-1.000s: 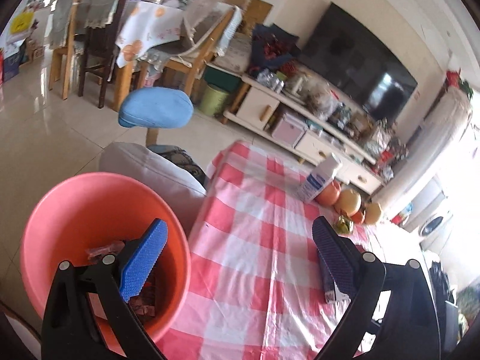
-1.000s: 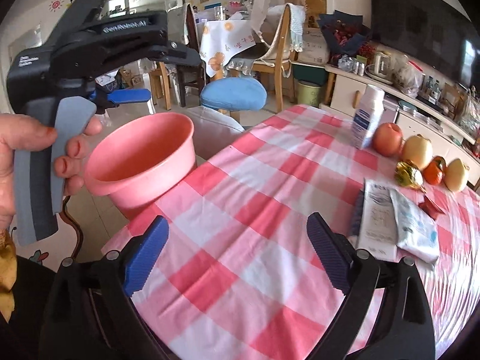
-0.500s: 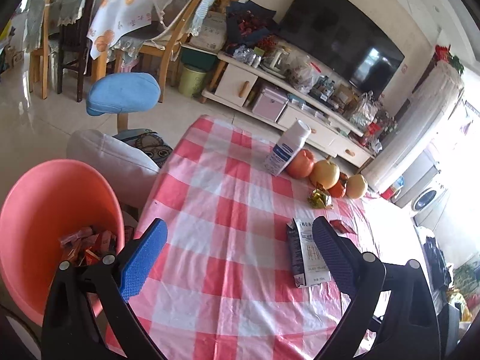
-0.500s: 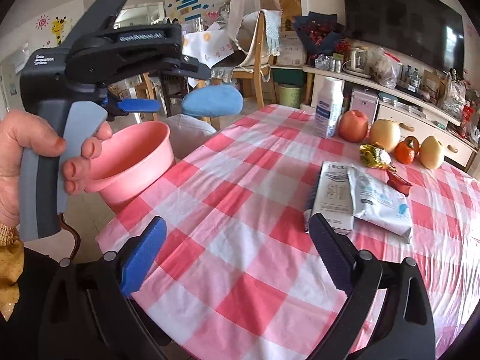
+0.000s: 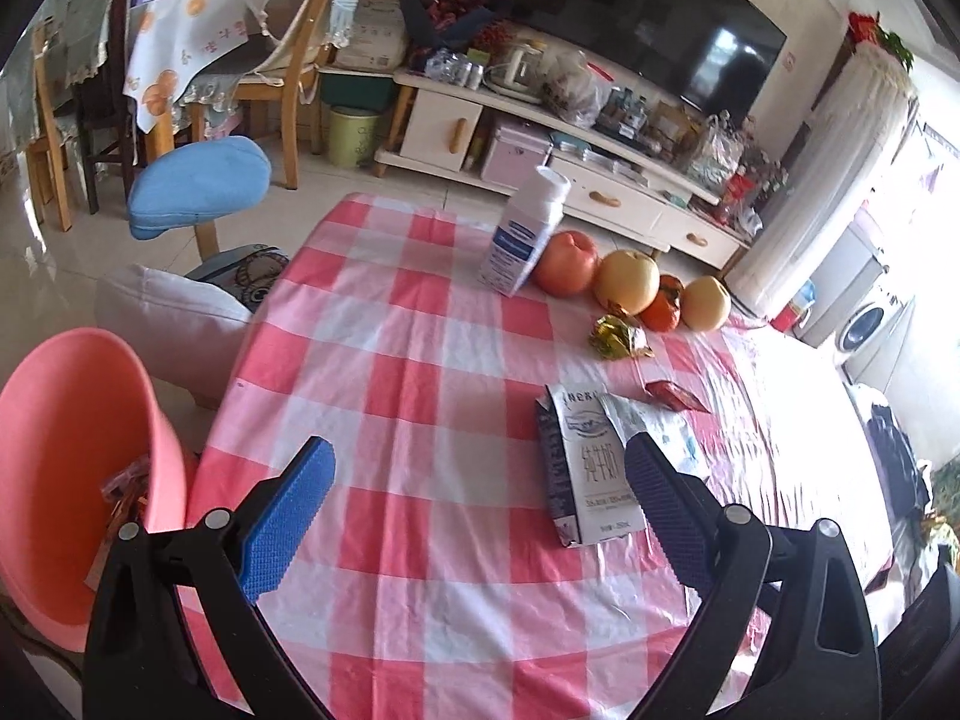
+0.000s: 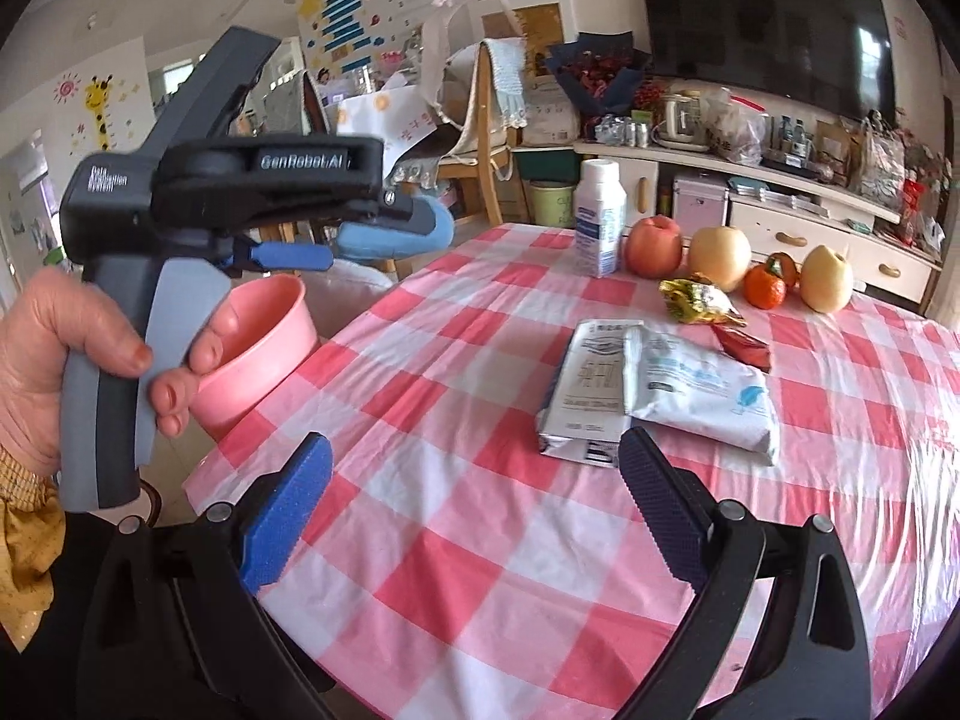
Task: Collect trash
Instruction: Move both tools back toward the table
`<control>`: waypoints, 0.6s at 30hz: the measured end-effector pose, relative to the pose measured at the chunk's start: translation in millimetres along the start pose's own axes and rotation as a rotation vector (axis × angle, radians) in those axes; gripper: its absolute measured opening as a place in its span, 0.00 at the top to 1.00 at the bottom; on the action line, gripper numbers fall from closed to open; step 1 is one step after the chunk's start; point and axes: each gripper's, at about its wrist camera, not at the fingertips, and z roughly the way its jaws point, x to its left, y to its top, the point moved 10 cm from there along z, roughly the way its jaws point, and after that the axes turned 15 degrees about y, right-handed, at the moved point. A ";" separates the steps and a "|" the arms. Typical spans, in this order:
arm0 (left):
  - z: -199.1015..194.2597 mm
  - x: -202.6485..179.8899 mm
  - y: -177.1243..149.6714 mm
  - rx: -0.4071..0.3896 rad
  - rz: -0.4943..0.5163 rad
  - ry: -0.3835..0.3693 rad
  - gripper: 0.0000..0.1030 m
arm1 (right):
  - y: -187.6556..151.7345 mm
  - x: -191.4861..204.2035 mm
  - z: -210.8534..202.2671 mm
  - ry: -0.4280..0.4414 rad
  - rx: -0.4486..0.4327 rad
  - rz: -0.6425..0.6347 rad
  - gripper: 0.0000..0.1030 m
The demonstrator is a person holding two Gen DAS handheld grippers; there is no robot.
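A flattened milk carton (image 5: 585, 471) (image 6: 591, 387) lies on the red-checked tablecloth (image 5: 408, 372) with a white plastic pouch (image 6: 699, 390) (image 5: 657, 429) beside it. A gold wrapper (image 5: 618, 336) (image 6: 699, 299) and a small red wrapper (image 5: 675, 396) (image 6: 743, 348) lie farther back. A pink basin (image 5: 66, 468) (image 6: 258, 351) holding wrappers sits off the table's left edge. My left gripper (image 5: 477, 507) is open and empty above the cloth, near the carton; its side also shows in the right wrist view (image 6: 288, 255). My right gripper (image 6: 474, 507) is open and empty, just short of the carton.
A white bottle (image 5: 525, 234) (image 6: 597, 219), an apple (image 5: 567, 264), two pears (image 5: 627, 282) and small orange fruit (image 5: 663, 306) stand at the far side of the table. A blue stool (image 5: 198, 186) and a grey cushion (image 5: 174, 324) are to the left.
My left gripper swung right from over the basin to over the table. The right gripper moved forward toward the carton and pouch. Both stayed open.
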 end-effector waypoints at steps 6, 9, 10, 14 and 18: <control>3.1 -26.8 -5.6 0.006 0.057 0.000 0.07 | 0.6 -24.9 -19.0 -0.013 -0.034 0.043 0.06; 5.4 -38.8 -8.2 0.008 0.089 0.013 0.07 | 1.5 -40.6 -29.4 -0.025 -0.053 0.070 0.06; 6.1 -41.3 -9.2 0.011 0.099 0.021 0.07 | 2.2 -47.8 -34.4 -0.032 -0.063 0.081 0.06; 12.8 -55.5 -16.0 0.038 0.145 0.050 0.07 | 4.2 -71.2 -49.3 -0.056 -0.091 0.118 0.06; 19.2 -69.2 -22.7 0.056 0.184 0.066 0.07 | 4.4 -101.9 -62.1 -0.078 -0.112 0.176 0.06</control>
